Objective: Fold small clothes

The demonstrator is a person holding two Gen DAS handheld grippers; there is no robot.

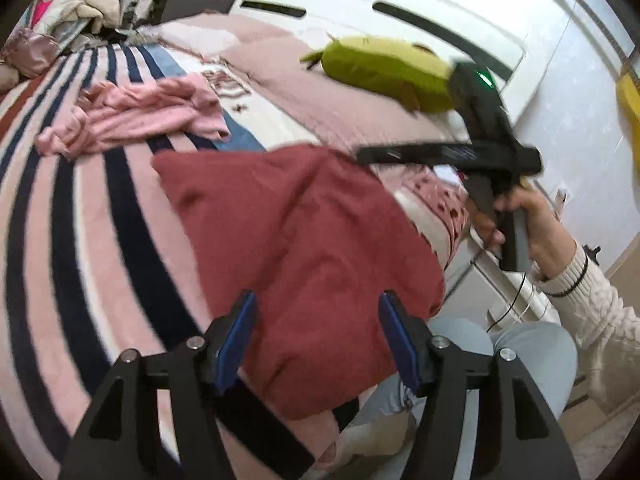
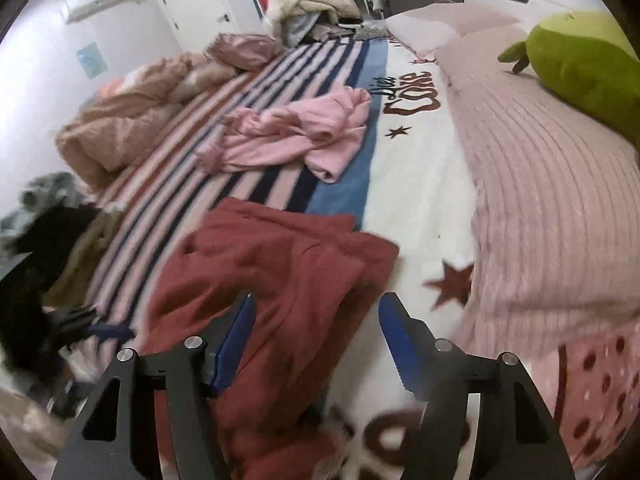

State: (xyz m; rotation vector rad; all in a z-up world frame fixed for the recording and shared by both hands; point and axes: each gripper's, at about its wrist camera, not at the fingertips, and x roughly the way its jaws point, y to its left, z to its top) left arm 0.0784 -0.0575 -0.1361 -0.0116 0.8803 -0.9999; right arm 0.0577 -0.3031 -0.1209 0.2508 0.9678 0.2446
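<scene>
A dark red garment [image 1: 300, 240] lies partly folded on the striped blanket [image 1: 80, 240] at the near edge of the bed. My left gripper [image 1: 318, 320] hovers open just over its near part, blue pads apart with the cloth showing between them. In the right wrist view the same red garment [image 2: 280, 272] lies rumpled under my right gripper [image 2: 316, 320], which is open; its left pad sits close to a fold, not pinching it. A crumpled pink garment [image 1: 136, 116] [image 2: 296, 132] lies farther back on the stripes. A person's hand [image 1: 532, 220] holds the right gripper's handle.
A green plush toy [image 2: 580, 68] rests on the pink ribbed quilt [image 2: 540, 200] at the right. A beige duvet [image 2: 120, 120] is bunched at the far left. Dark clothes [image 2: 60, 248] are piled off the bed's left edge. The person's knees in jeans [image 1: 520, 344] press against the bed.
</scene>
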